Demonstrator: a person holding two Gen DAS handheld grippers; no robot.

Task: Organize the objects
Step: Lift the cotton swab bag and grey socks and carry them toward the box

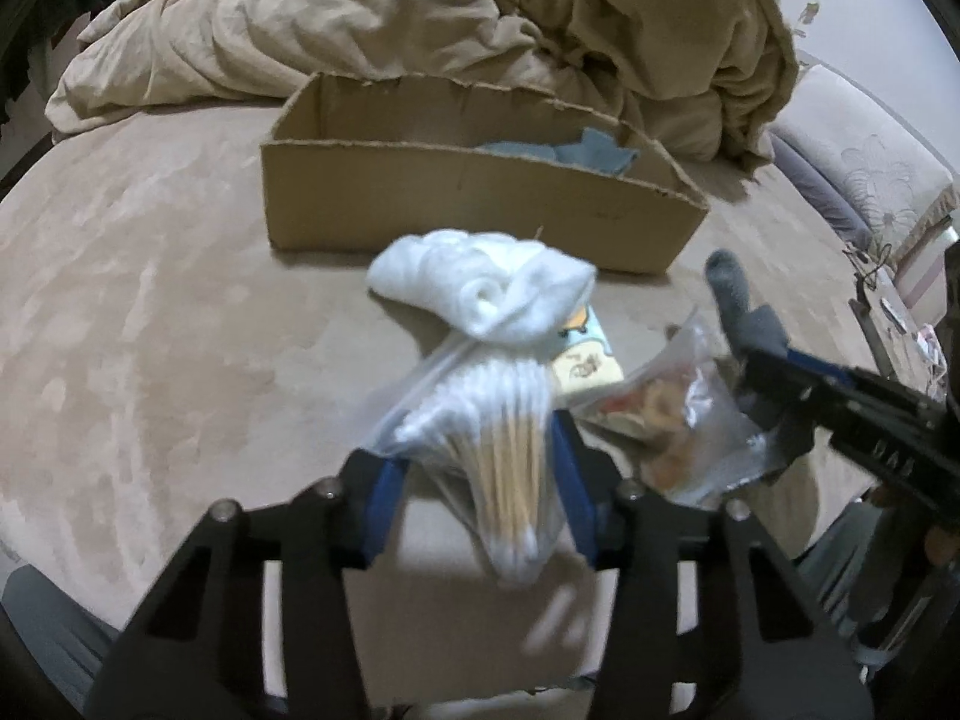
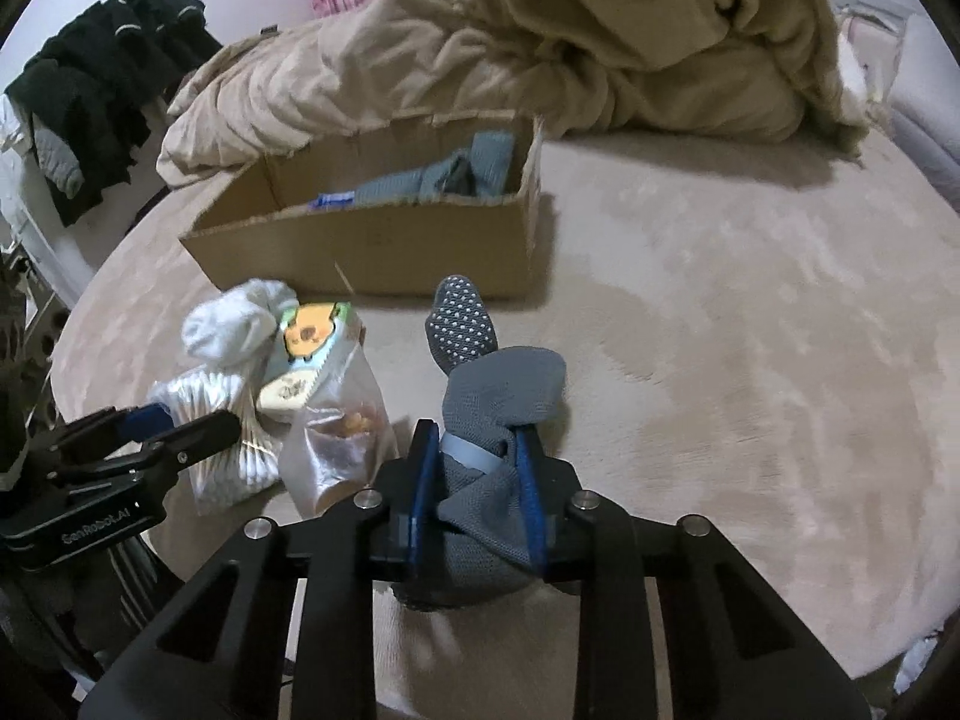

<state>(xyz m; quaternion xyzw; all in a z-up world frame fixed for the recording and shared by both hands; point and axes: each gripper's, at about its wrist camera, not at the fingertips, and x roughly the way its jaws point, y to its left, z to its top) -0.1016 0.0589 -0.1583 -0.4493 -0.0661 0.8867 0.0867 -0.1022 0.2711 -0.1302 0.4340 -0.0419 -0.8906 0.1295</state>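
Note:
My left gripper (image 1: pixel 480 456) is shut on a clear bag of cotton swabs (image 1: pixel 486 438), held just above the beige bed. It also shows in the right wrist view (image 2: pixel 198 420). My right gripper (image 2: pixel 480 468) is shut on a grey sock with white grip dots (image 2: pixel 498 384); the sock also shows in the left wrist view (image 1: pixel 738 300). An open cardboard box (image 1: pixel 468 204) stands ahead and holds grey-blue cloth (image 2: pixel 444 174). White rolled socks (image 1: pixel 486 282), a cartoon card pack (image 2: pixel 306 336) and a clear snack bag (image 2: pixel 336 432) lie in front of the box.
A crumpled tan duvet (image 1: pixel 480 30) is piled behind the box. Dark clothes (image 2: pixel 102 78) hang at the left. A cushion and a cluttered side table (image 1: pixel 888 300) are at the right. The bed edge runs near both grippers.

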